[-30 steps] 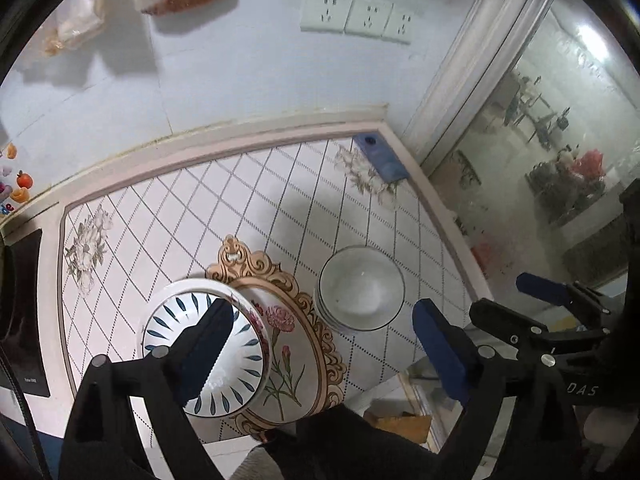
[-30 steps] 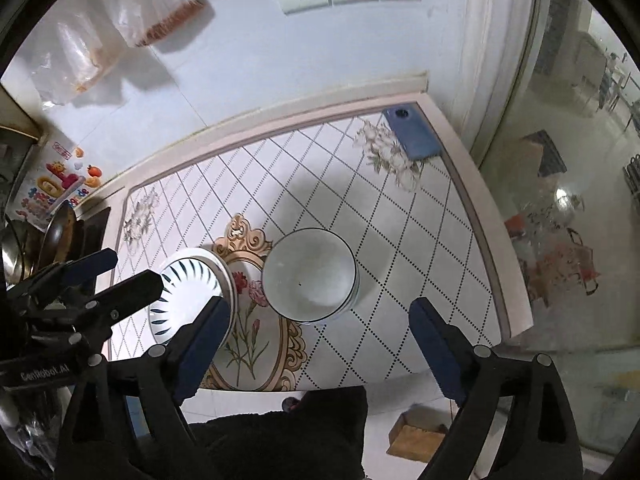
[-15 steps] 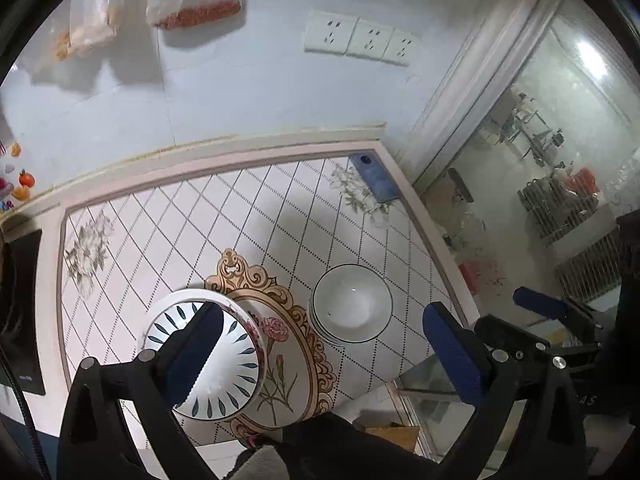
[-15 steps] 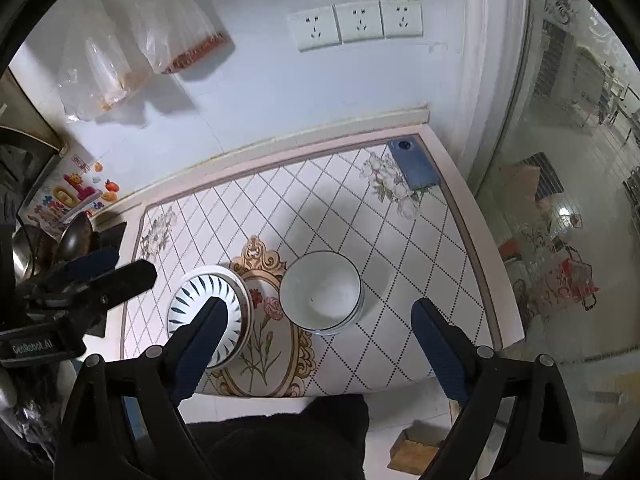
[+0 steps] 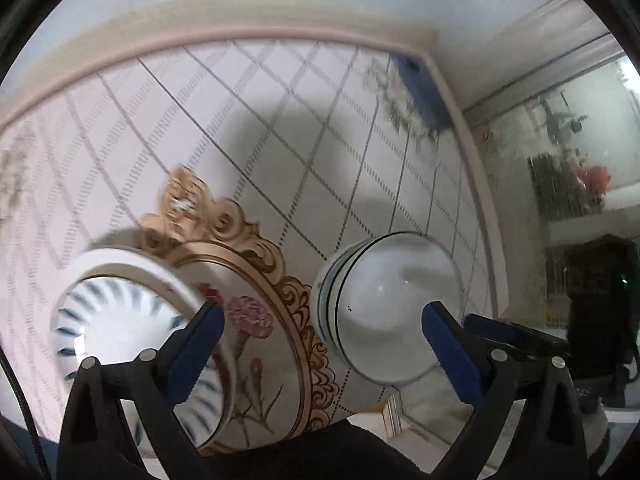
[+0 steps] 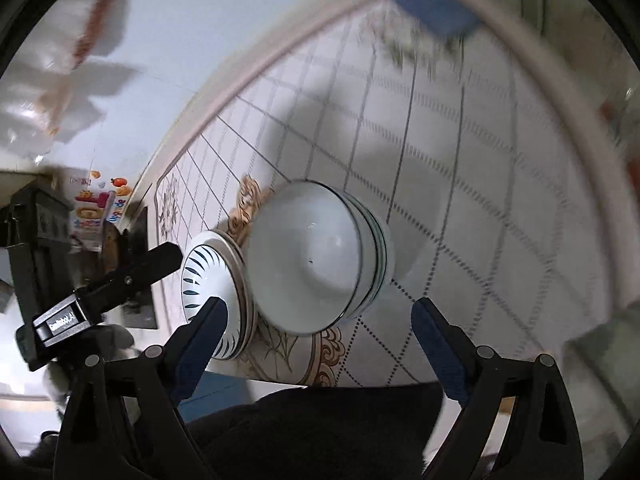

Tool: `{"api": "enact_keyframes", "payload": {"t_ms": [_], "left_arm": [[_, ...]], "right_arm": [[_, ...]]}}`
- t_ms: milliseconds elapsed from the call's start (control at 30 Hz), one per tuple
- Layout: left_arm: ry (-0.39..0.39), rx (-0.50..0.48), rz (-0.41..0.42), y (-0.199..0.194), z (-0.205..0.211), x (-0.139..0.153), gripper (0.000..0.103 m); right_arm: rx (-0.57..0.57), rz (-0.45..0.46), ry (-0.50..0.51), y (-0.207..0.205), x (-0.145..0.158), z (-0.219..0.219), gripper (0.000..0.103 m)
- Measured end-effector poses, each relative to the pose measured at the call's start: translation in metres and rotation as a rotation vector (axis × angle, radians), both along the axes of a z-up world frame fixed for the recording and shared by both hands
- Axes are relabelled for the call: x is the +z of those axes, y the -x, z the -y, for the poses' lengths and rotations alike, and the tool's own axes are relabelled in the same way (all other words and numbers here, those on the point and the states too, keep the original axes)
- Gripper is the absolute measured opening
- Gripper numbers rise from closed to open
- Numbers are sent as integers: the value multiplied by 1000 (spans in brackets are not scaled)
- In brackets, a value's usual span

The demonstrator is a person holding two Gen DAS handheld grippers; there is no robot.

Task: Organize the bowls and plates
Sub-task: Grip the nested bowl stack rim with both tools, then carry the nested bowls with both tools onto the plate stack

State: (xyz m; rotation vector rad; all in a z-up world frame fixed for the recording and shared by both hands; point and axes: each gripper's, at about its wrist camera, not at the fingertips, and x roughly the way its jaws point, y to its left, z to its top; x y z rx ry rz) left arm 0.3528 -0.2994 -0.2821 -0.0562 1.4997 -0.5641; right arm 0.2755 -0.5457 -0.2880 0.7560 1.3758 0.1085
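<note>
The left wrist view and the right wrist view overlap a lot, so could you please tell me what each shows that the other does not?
Only the left wrist view shows the pink flower painted on the tabletop medallion, and a glass door at right.

Only the right wrist view shows the hanging plastic bags, the cartoon stickers on the wall, and the left gripper from the side.

Both show the stack of white bowls, the blue-patterned plates, the blue phone and the diamond-tiled table.
</note>
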Motion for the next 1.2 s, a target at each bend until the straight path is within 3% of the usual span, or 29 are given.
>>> {"api": "enact_keyframes", "payload": {"t_ms": [233,300,367,433,500,767,1200], "left_arm": [[43,-41,-142,-12,29,-50,95],[47,-55,-160,-12,34,-57,95],[55,-65,-177,-12,37,-62,94],[57,-75,-190,-11,39,-67,78],[79,-60,-216,-9,39,-72,73],[62,-41,-172,-5,29,-66,67],[42,-10,-119,-4,2,-44,67]], "right_arm": [[18,-62,-138,-20,-84,0,94],[29,-83,-137,-25,-99,-3,88],[25,-88,-159,-28,-109,-3,71],[15,-92,-185,-31,-119,-2,66],[9,-89,-190,-33,-126,-3,61],[-7,-72,-213,-37,-132,-9,62],[34,-25,-203,-47,-115,-34,61]]}}
